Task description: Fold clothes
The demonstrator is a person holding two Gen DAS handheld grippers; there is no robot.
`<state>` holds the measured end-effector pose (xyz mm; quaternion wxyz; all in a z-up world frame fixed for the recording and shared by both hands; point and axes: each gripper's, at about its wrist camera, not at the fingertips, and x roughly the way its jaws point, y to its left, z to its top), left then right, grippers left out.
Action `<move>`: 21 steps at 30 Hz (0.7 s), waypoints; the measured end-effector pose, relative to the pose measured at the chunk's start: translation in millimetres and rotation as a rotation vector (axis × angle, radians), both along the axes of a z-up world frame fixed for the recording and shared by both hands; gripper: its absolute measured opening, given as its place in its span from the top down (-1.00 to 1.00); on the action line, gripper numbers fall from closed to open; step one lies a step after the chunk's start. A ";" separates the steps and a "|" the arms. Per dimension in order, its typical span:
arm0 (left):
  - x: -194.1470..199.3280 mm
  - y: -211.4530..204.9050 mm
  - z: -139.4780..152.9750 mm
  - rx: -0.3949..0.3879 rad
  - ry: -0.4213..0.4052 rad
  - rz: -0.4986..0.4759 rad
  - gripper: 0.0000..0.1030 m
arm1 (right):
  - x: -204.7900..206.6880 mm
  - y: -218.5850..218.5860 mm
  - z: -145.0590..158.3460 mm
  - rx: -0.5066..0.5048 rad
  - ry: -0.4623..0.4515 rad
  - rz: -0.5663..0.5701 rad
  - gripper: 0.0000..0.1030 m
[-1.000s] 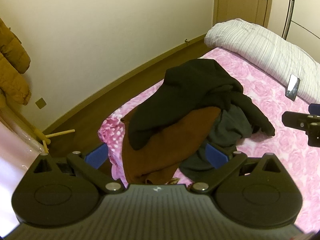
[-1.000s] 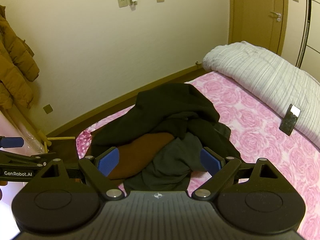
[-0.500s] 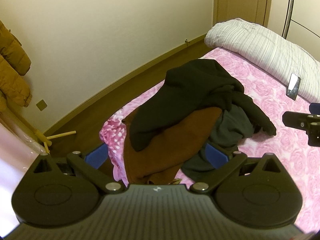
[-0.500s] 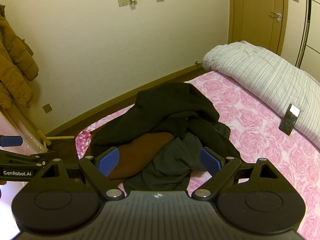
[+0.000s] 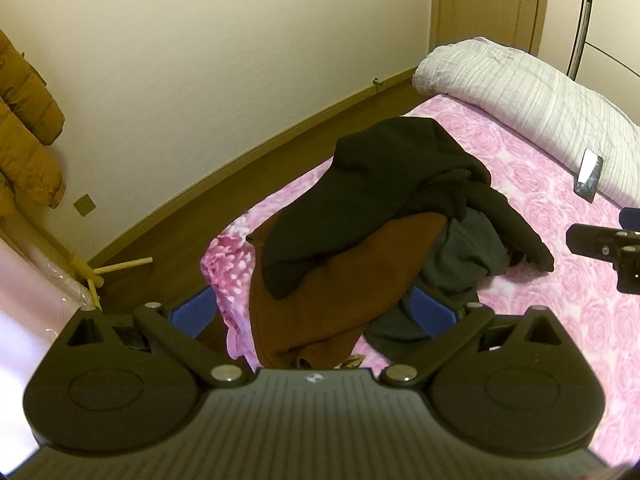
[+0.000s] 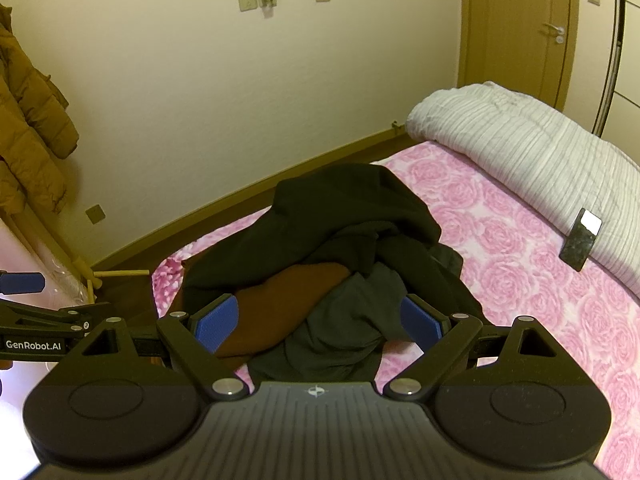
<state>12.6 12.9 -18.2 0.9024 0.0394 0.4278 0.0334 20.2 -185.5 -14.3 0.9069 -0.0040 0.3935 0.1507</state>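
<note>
**Left wrist view: heap of clothes waiting ahead of two open grippers**

Left wrist view is being filled by the bed, covered in a pink rose-print sheet, with a striped white duvet rolled along its far side. The clothes are being kept in one tangled heap near the corner of the bed closest to the wall: a black garment is lying on top, a brown garment is hanging over the bed edge below it, and a dark grey garment is bunched on the right.

The heap is lying straight ahead of both grippers and just beyond their tips, its long axis running away from them toward the duvet. The left gripper is being held with jaws wide apart over the brown cloth, apparently nearer the overhanging edge; the right gripper is likewise being held wide apart, empty, over the grey cloth. Nothing is being gripped. A phone is leaning against the duvet, well apart from the heap.
</note>
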 end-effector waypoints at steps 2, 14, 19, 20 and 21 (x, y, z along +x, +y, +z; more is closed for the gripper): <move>0.8 0.6 -0.3 -0.001 0.001 0.001 -0.98 | 1.0 0.2 -0.6 0.001 0.001 0.000 -0.75; 7.1 -0.9 -1.8 -0.002 0.008 -0.003 -0.98 | 6.6 0.9 -3.9 0.000 0.010 -0.002 -0.75; 11.8 -4.2 -4.3 0.001 0.017 -0.006 -0.98 | 10.2 -3.2 -6.5 0.007 0.021 -0.007 -0.75; 12.9 -5.7 -4.6 0.002 0.018 -0.008 -0.98 | 11.7 -4.5 -7.2 0.009 0.024 -0.008 -0.75; 13.9 -7.2 -4.9 0.003 0.020 -0.009 -0.98 | 12.8 -6.1 -7.8 0.010 0.026 -0.010 -0.75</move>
